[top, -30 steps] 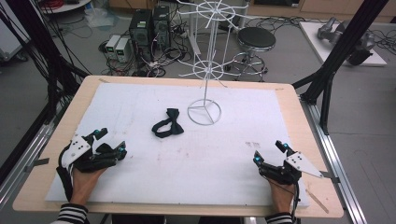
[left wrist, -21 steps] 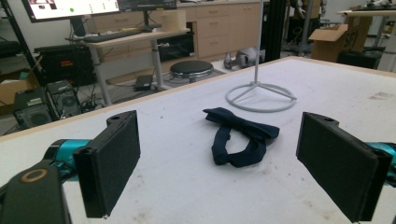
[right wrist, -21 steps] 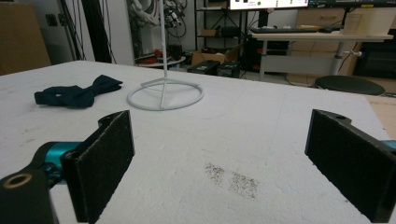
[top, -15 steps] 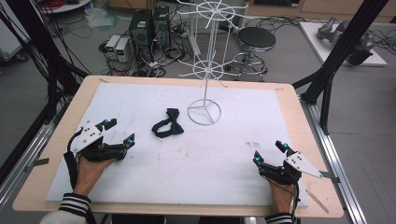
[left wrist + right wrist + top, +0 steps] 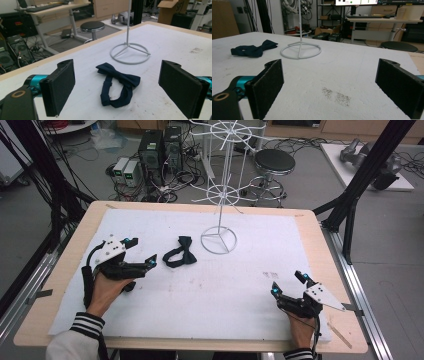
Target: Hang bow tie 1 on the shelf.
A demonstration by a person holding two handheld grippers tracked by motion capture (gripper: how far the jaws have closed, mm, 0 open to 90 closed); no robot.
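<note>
Bow tie: flat on the table's white mat, at 9 o'clock of the stand. Left gripper: jaws spread, aimed at the tie, probably lined up for a pick. Right gripper: jaws spread, parked at 5 o'clock, well apart.

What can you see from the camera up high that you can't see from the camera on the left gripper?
The high view alone takes in the person's hands, the right gripper and the stand's upper wire rings. The left gripper view alone gives a close look at the flat black pads of the left gripper, spread wide, and at a desk in the background. Both show the dark bow tie lying on the white table cover and the stand's round base.
</note>
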